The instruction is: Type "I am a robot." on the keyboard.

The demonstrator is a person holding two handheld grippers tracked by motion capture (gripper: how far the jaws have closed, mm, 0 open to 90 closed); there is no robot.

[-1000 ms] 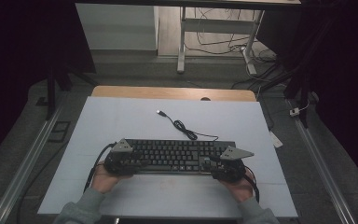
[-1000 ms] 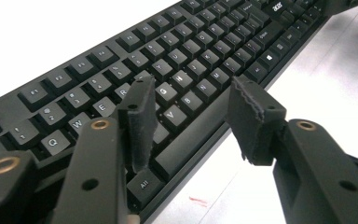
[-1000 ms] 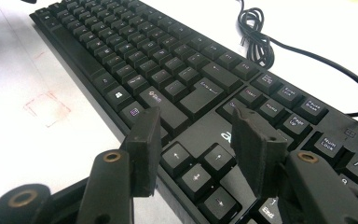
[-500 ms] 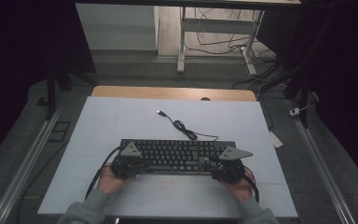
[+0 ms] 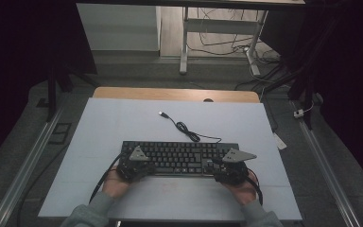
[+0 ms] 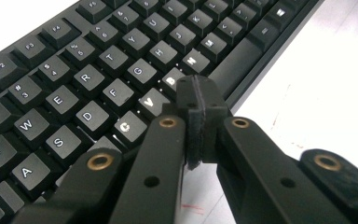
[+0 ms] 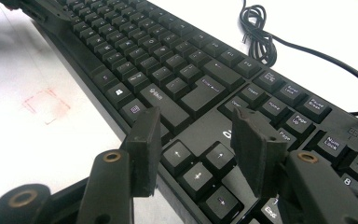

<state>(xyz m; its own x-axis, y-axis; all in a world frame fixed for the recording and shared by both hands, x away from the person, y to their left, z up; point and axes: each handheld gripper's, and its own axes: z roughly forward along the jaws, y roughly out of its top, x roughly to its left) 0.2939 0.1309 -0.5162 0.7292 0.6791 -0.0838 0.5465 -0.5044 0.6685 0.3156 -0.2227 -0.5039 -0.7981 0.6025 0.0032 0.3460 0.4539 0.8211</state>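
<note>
A black keyboard (image 5: pixel 179 158) lies across the near half of the white table, and its cable (image 5: pixel 186 130) curls away to a USB plug (image 5: pixel 162 114). My left gripper (image 5: pixel 139 166) is at the keyboard's left front. In the left gripper view its jaws are pressed together (image 6: pixel 198 100) with nothing between them, just over the V and B keys (image 6: pixel 161 93). At the keyboard's right front is my right gripper (image 5: pixel 222 169). The right gripper view has it open (image 7: pixel 196 135), its jaws apart above the arrow keys (image 7: pixel 200 168) and not gripping anything.
The white table top (image 5: pixel 123 123) ends in a wooden strip (image 5: pixel 170 93) at the far side. A faint red square (image 7: pixel 46 105) is drawn in front of the keyboard. A small white item (image 5: pixel 280 141) lies off the right edge. Metal rails run along both sides.
My left gripper has shifted a little to the right along the keyboard's front. The right gripper and the keyboard have stayed in place.
</note>
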